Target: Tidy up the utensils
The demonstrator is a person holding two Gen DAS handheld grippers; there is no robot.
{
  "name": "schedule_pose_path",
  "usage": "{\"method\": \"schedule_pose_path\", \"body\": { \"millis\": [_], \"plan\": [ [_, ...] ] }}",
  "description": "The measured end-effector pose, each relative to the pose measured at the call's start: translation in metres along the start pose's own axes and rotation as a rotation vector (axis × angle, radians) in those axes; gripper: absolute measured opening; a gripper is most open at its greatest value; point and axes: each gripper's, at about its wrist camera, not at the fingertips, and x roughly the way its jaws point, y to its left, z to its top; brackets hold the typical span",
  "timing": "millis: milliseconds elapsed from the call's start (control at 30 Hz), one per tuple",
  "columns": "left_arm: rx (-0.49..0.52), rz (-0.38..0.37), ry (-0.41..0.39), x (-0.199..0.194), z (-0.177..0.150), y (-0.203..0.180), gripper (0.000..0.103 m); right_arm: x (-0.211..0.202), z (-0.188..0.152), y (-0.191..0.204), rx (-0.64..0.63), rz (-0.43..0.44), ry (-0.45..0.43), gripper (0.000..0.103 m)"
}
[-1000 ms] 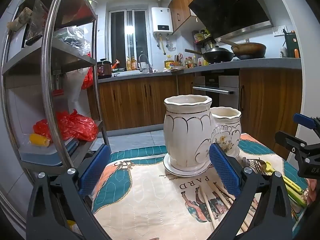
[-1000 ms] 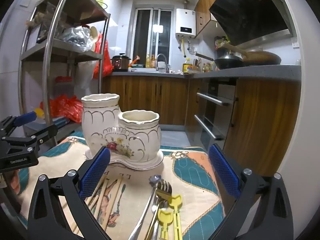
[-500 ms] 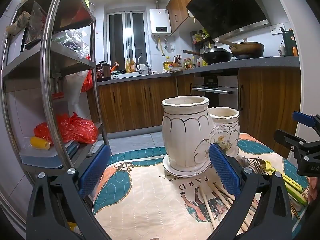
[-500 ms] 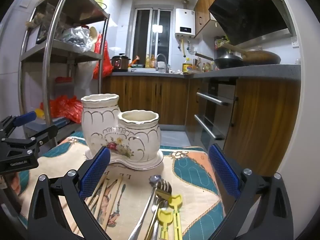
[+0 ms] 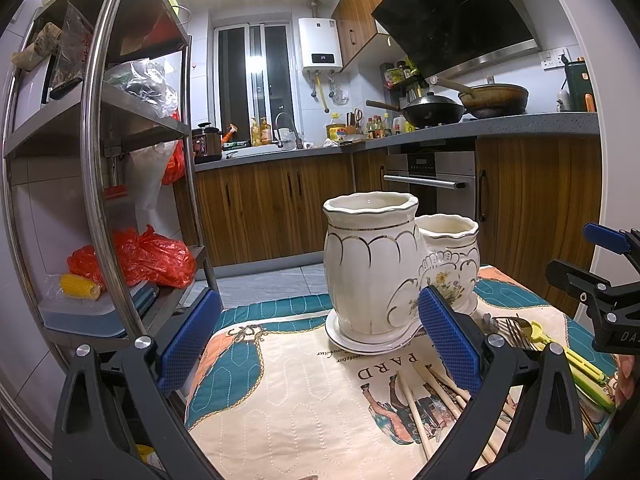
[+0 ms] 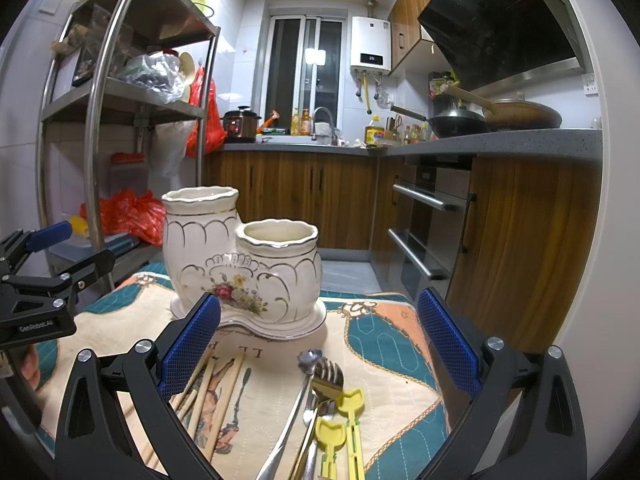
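Note:
A white ceramic double-cup utensil holder (image 5: 384,268) (image 6: 244,264) with gold trim stands on a patterned mat (image 5: 296,392) (image 6: 384,344); both cups look empty. Wooden chopsticks (image 5: 432,400) (image 6: 212,388) lie on the mat in front of it. Metal forks and a spoon (image 6: 316,384) and yellow plastic utensils (image 6: 340,420) (image 5: 560,352) lie beside them. My left gripper (image 5: 316,340) is open and empty, held low before the holder. My right gripper (image 6: 316,340) is open and empty, above the forks and chopsticks.
A steel shelf rack (image 5: 96,184) (image 6: 96,132) with red bags stands close on the left. Wooden cabinets and an oven (image 6: 432,224) are on the right. The mat's edge drops to the tiled floor (image 5: 260,284) behind the holder.
The left gripper has drawn back and lifted slightly, so the holder sits a little lower and smaller in its view. The right gripper has barely moved.

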Motion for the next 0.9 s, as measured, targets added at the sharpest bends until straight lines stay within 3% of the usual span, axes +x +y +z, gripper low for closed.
{"method": "schedule_pose_path", "body": {
  "millis": [900],
  "plan": [
    [0.000,0.000,0.000,-0.0002,0.0001,-0.0004,0.098,-0.0011,-0.0005,0.0003,-0.002,0.000,0.003,0.098]
  ]
}}
